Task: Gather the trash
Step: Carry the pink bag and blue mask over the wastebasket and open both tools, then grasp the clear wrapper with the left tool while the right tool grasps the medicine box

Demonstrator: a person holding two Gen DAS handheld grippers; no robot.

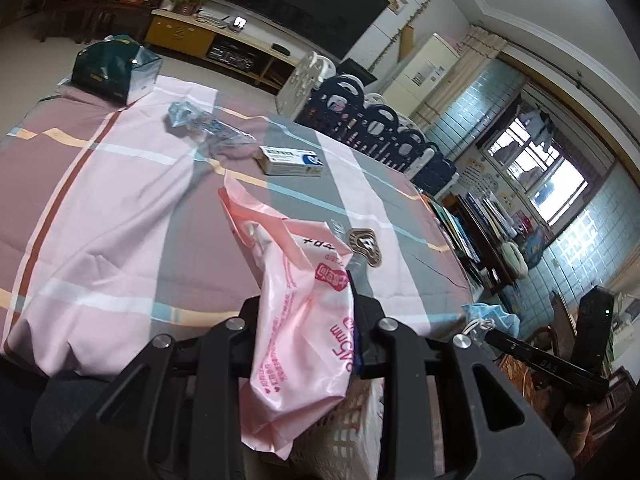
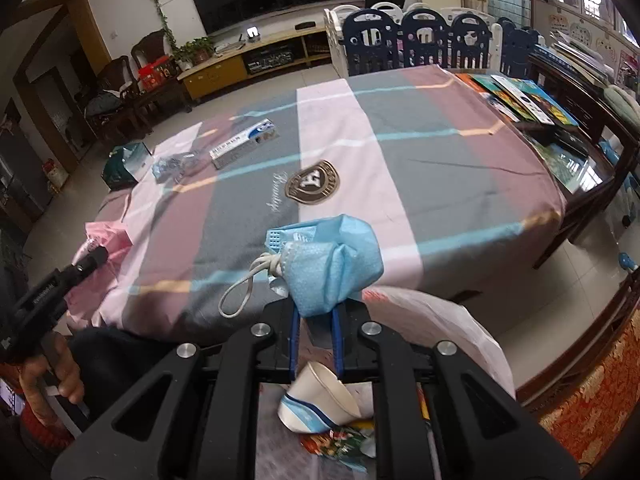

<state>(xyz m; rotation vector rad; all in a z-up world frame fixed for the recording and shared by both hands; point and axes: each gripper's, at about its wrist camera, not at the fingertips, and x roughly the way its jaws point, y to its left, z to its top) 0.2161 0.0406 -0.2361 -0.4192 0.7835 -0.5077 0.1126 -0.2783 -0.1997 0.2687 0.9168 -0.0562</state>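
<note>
Looking along the left gripper [image 1: 308,312]: jaws narrowed on pink wrapper [image 1: 296,320], held upright, white basket [image 1: 348,432] directly beneath

Right wrist view: right gripper [image 2: 316,316] clamped tight on blue mask [image 2: 332,264], paper cup [image 2: 320,396] already in the bag-lined bin [image 2: 448,320] below

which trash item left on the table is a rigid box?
The white-and-blue cardboard box; the crumpled clear blue plastic wrapper beside it is soft and shapeless.
</note>
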